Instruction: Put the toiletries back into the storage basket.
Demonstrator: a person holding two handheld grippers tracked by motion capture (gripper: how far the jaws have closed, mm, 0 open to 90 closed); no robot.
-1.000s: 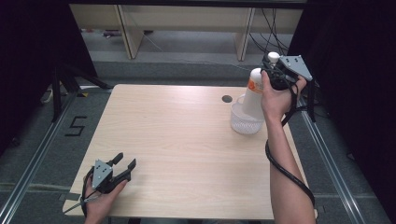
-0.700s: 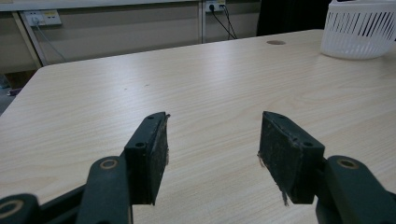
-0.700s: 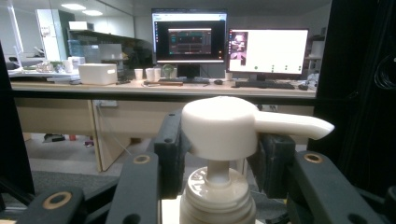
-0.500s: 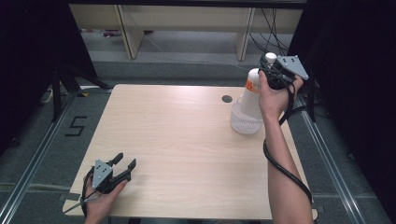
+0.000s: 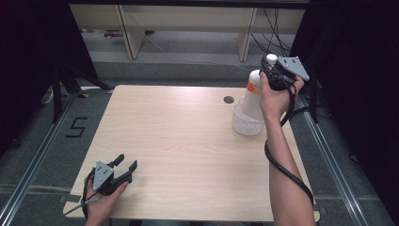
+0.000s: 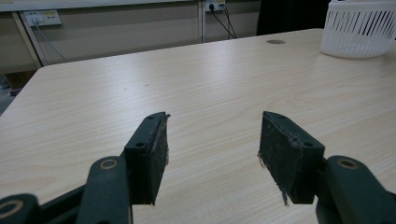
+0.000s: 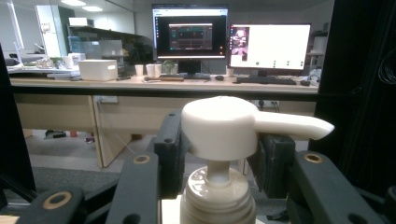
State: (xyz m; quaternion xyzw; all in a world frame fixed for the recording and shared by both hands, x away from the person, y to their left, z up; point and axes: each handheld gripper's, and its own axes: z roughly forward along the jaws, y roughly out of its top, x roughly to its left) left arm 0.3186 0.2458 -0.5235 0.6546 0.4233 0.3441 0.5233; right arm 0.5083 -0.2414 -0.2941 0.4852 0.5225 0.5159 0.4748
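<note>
The right tongs [image 5: 269,70] pinch the pump head of a white bottle [image 5: 254,96], which hangs over the white basket [image 5: 244,126] at the table's [image 5: 188,136] two o'clock edge. Seen from above, the bottle's base appears inside or just above the basket's rim; whether it touches the bottom cannot be told. In the right gripper view the jaws press on both sides of the pump [image 7: 219,126], its spout pointing to three o'clock. The left tongs [image 5: 123,165] rest spread and empty near seven o'clock. As I judge it, the grasp is made and the bottle is partway between basket and air; setting down or lifting clear, then release, remains.
</note>
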